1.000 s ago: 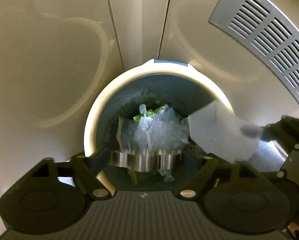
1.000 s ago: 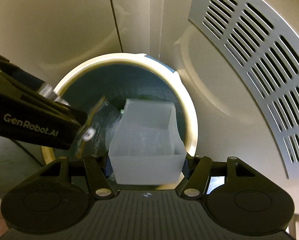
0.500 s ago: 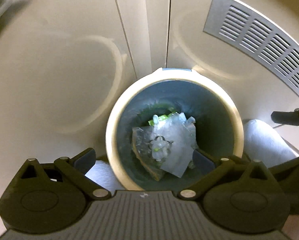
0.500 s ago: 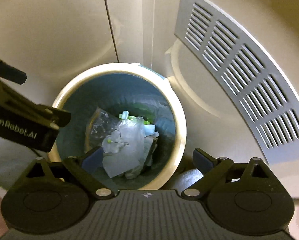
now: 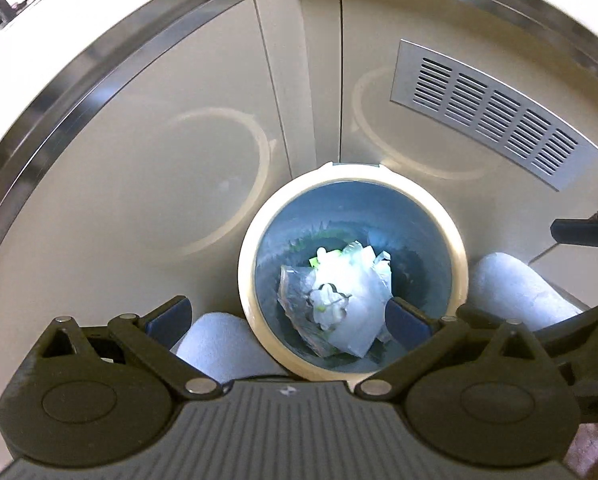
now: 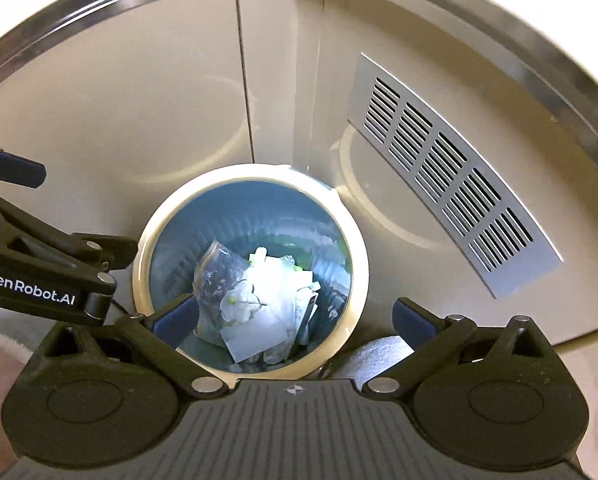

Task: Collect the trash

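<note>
While both grippers' jaws stood spread and empty above the bin (image 5: 247,280), the trash (image 6: 259,296) lay inside; next likely came fetching more.

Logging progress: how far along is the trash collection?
Done: clear plastic trash lies inside the round cream-rimmed bin. In hand: nothing; the left gripper and right gripper are open and empty above it. No more loose trash shows in either view.
</note>
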`<state>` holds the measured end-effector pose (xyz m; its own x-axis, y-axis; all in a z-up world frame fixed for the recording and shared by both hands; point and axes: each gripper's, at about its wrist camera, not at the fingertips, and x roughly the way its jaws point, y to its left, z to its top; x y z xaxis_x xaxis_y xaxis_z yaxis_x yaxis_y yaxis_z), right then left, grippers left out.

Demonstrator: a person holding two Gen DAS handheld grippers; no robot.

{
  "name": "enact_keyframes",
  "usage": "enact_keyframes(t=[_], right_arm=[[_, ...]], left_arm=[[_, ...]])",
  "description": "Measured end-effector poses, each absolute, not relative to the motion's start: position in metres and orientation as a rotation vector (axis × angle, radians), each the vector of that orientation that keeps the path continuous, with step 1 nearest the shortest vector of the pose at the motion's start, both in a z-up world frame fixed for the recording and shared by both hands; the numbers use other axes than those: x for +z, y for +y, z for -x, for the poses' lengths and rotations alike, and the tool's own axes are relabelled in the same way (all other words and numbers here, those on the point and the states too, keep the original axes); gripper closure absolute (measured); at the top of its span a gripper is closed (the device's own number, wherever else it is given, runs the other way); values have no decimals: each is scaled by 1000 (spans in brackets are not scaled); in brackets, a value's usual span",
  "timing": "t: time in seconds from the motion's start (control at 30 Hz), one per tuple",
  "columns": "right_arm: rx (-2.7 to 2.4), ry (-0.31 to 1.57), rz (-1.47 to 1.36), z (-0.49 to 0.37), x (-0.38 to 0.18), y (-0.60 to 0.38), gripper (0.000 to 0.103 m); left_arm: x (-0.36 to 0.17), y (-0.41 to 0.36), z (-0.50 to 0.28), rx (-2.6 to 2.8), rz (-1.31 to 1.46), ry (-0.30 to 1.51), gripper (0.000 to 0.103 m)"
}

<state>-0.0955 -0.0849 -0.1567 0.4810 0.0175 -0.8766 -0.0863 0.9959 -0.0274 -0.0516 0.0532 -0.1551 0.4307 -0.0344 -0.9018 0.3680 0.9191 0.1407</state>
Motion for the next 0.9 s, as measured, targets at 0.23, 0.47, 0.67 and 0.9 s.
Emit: enact_keyframes(t=[0.23, 0.47, 0.67, 0.9], right_arm=[[42, 1027, 85, 112, -142, -85, 0], [53, 1007, 128, 119, -138, -79, 0], [65, 999, 160, 118, -136, -76, 0], [69, 1004, 164, 116, -142, -72, 0]], left_arm=[[-149, 59, 59, -235, -312, 1108, 0], [-147, 62, 61, -235, -288, 1103, 0], [-142, 64, 62, -252, -285, 1066, 0], [-144, 57, 61, -222, -349, 1047, 0]])
